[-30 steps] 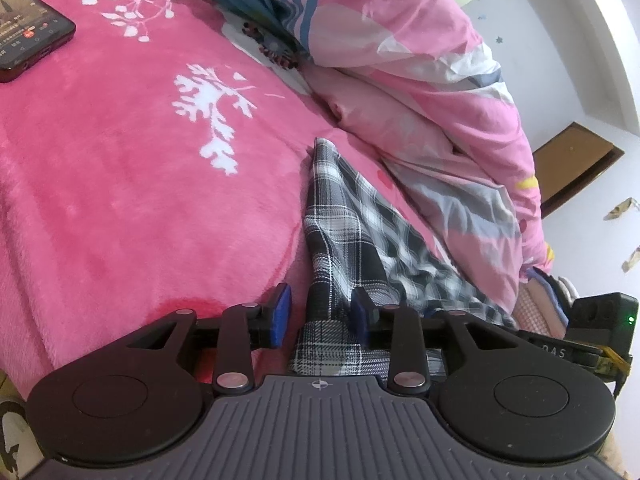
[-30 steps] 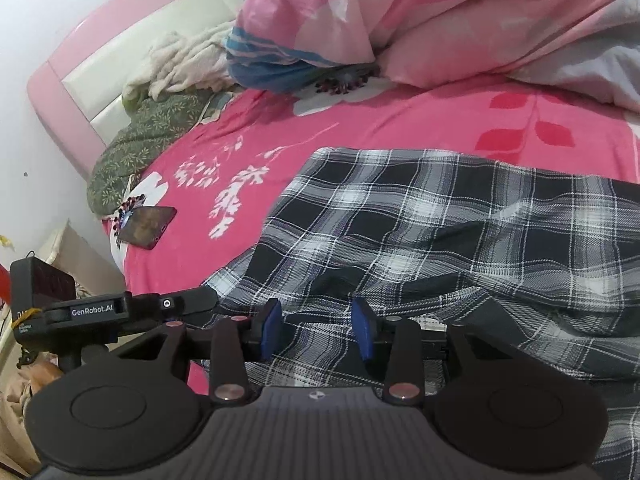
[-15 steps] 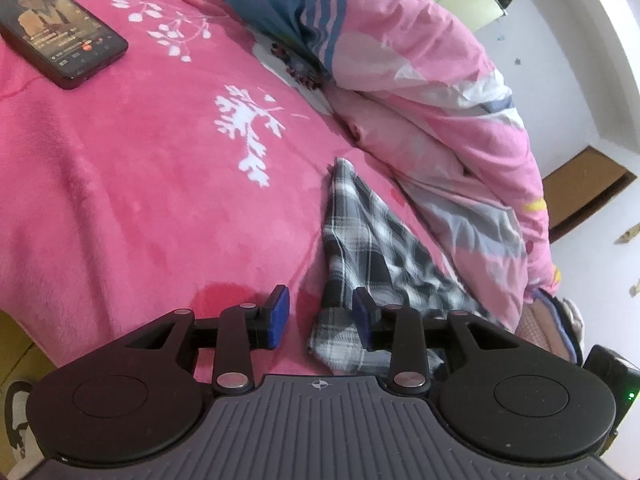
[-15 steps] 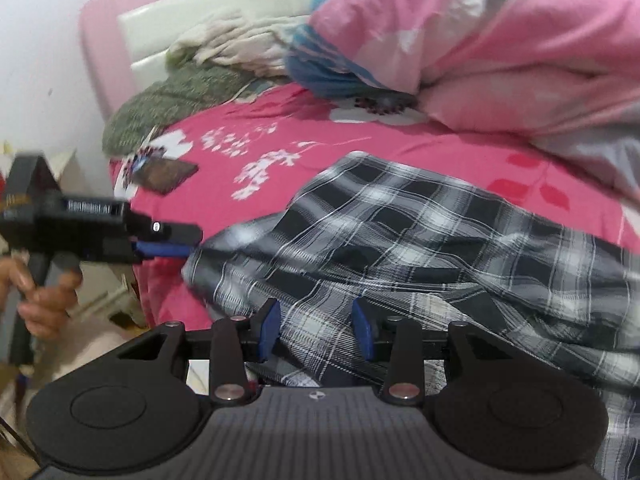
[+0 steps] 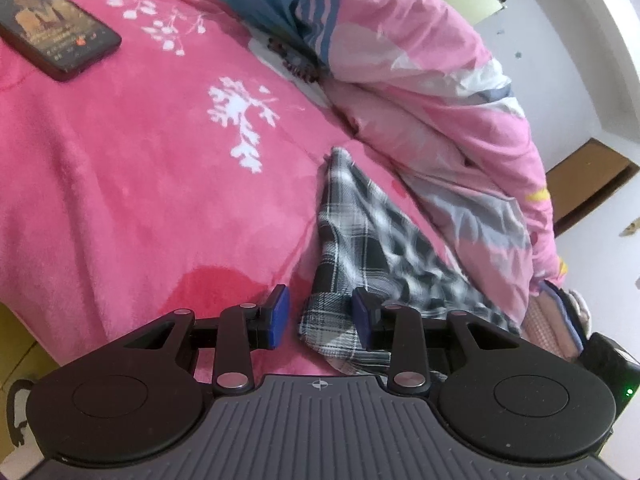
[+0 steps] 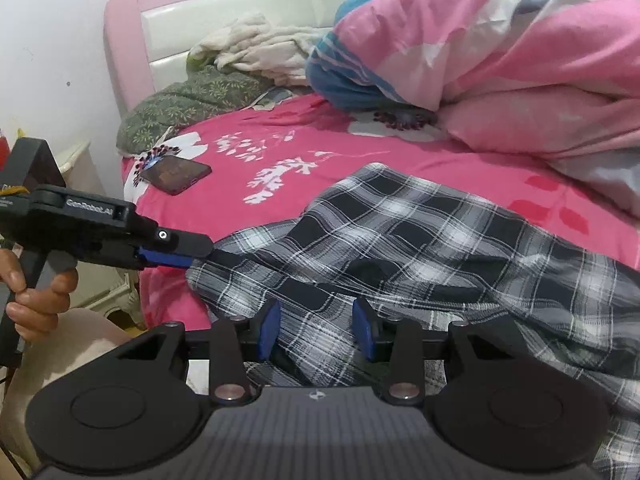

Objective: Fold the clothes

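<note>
The right gripper [image 6: 316, 328] is wide apart, with the checked cloth [image 6: 420, 240] lying between its blue tips; whether they touch it is hard to tell. The left gripper [image 5: 320, 314] is apart too, the cloth's corner between its tips. The cloth lies on the pink bed [image 6: 352, 164], cut off at the picture's right edge. Farther back sit a phone [image 6: 176, 174] and heaped quilt [image 6: 500, 48].

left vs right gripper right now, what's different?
The left gripper hangs at the plaid garment's edge, mostly over pink blanket; the right gripper sits over the garment's middle. Cloth lies nearer one finger on the left, but spans the whole gap on the right. Both are open, with blue fingers.
</note>
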Demonstrator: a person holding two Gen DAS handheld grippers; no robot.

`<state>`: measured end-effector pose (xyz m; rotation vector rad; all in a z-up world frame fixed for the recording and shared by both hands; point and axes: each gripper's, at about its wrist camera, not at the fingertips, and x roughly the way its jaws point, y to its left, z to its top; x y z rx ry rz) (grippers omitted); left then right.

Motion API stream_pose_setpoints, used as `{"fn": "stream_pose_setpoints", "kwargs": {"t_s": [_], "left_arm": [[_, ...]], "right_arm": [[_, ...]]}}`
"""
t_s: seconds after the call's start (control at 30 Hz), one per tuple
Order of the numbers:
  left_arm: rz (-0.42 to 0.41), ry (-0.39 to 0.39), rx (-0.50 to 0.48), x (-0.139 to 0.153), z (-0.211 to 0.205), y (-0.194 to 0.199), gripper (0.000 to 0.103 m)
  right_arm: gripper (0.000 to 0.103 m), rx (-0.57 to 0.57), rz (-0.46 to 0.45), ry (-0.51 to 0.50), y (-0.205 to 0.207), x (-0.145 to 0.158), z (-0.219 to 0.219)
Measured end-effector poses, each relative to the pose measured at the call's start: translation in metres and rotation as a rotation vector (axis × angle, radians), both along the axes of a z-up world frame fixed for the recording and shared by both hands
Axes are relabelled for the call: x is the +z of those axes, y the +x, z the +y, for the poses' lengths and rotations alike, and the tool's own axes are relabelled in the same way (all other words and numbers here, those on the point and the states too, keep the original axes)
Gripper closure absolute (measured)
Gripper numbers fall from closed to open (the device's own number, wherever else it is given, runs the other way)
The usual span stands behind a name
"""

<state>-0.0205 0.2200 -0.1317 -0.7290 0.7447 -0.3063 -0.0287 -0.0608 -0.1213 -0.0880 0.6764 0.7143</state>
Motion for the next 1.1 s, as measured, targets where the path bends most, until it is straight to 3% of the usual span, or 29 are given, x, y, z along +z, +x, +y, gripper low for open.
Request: {"fn": "stream_pose_setpoints", "kwargs": {"t_s": [0.07, 0.2, 0.33, 0.4, 0.57, 0.7, 0.87, 1.1], "left_arm": [[0.019, -0.005, -0.007, -0.001, -0.004, 0.002, 0.09], [0.063, -0.112, -0.033, 0.006, 0.001, 0.0, 0.093], [0.071, -0.037, -0.055, 0.012, 0.0, -0.005, 0.093], [0.092, 0.013, -0.062, 0.002, -0.003, -0.004, 0.092], [0.066, 0.023, -0.06, -0.001, -0.003, -0.006, 0.091], [0.054, 0.027, -0.053, 0.0, -0.002, -0.006, 0.09], [0.043, 0.039, -0.05, 0.001, -0.003, -0.006, 0.087], [0.001, 0.14, -0.028, 0.015, -0.01, -0.009, 0.071]], "right_arm": [[0.061, -0.017, 0.006, 0.012, 0.001, -0.001, -0.004], [0.061, -0.043, 0.009, 0.027, 0.003, 0.0, -0.012], [0.061, -0.051, 0.013, 0.028, 0.004, 0.0, -0.017], [0.061, -0.059, 0.012, 0.024, 0.005, 0.0, -0.018], [0.061, -0.121, -0.003, 0.007, 0.013, 0.003, -0.023], [0.061, -0.197, 0.099, -0.028, 0.023, -0.011, -0.037], [0.061, -0.176, 0.127, -0.032, 0.01, -0.005, -0.05], [0.061, -0.271, 0.011, -0.014, 0.007, 0.022, -0.091]]}}
